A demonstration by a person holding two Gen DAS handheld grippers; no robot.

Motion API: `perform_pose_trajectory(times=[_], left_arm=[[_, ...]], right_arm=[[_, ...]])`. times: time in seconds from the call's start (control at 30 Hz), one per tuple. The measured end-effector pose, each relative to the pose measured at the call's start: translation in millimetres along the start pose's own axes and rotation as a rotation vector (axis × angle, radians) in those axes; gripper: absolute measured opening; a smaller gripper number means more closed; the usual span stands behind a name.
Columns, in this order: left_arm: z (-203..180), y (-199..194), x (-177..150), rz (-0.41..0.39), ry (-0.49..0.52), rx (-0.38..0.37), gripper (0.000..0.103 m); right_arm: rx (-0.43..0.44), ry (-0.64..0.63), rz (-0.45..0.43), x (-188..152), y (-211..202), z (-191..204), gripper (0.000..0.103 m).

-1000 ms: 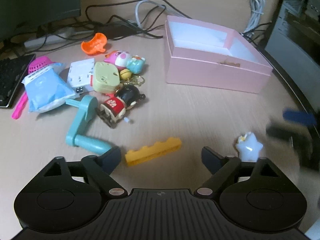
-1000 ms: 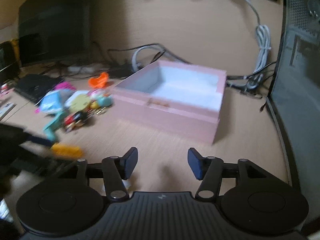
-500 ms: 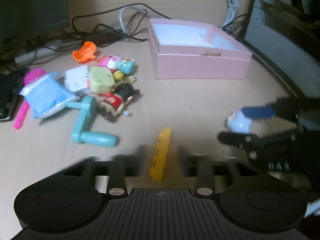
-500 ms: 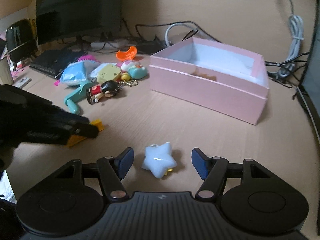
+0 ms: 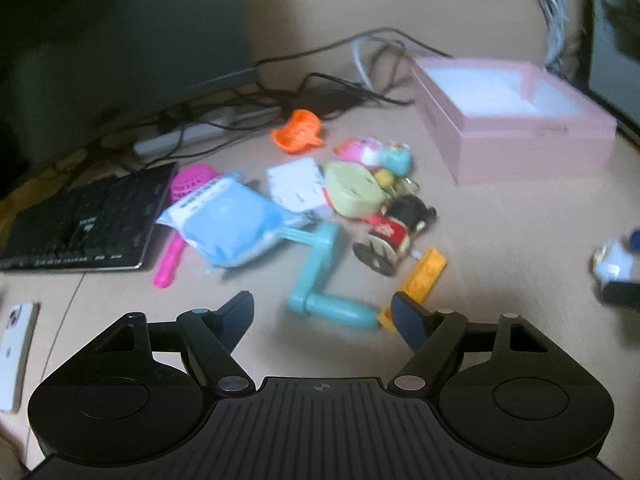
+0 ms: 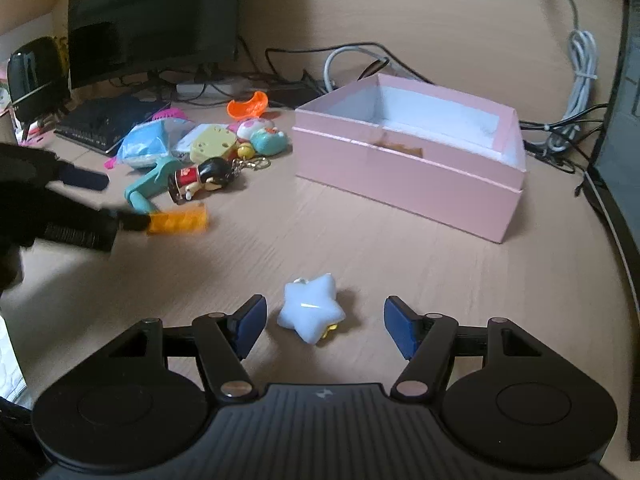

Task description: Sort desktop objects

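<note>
Right gripper [image 6: 324, 322] jaws just widening, apart around white star charm [image 6: 310, 310] at lower centre, left gripper [image 5: 322, 312] just reopened, wide, empty, yellow brick [image 5: 424, 274] beside its right finger, pink box [image 6: 408, 160] upper right

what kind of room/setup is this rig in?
Most likely a home or office computer desk: a black keyboard beside a dark monitor, a tangle of cables along the back, and small toys spread on the wooden desktop near a pink box.
</note>
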State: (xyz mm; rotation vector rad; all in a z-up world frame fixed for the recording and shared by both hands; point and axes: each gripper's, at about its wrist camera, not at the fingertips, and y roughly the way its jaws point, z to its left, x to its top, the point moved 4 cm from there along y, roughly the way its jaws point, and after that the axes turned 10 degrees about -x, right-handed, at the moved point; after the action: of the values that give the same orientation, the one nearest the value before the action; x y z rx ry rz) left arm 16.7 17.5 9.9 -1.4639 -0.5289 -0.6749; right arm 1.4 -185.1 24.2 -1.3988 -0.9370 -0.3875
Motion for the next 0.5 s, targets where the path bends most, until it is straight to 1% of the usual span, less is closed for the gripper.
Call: perform_pose_trajectory(times=[0.07,0.17,0.2,0.23,0.3,0.4,0.43,0.5], left_arm=[[-4,-7,0,-0.001,-0.026,-0.075,0.084],[-24,-5,-7,0.059,-0.081,-0.187,0.084],[-32,-3,-9,0.071,-0.08,-0.207,0.084],[-39,-1,-9,0.073,-0.065,-0.213,0.084],[-46,4,-10,0.058,-0.031,-0.184,0.084],[-48,14,-3,0.021,-0.004,-0.175,0.084],[-47,18,0,0.011,0.005,-0.178,0.084],[-52,27,6,0.006,0.029,-0.219,0.084]], right_arm=[[-0.01,0.013,-0.009,-1,-3,-2,0.07],[-0.018,0.032,-0.01,-2,-3,-4,0.07],[-0.018,0.034,-0.008,-3,-3,-3,0.07],[-0.018,0.033,-0.007,-3,-3,-3,0.07],[-0.019,0.029,-0.008,-4,-5,-3,0.07],[-0.026,0.027,-0.009,-4,-8,-4,0.07],[-0.03,0.03,-0.008,-5,-9,-5,0.07],[-0.041,0.034,-0.007,-5,-11,-7,0.07]])
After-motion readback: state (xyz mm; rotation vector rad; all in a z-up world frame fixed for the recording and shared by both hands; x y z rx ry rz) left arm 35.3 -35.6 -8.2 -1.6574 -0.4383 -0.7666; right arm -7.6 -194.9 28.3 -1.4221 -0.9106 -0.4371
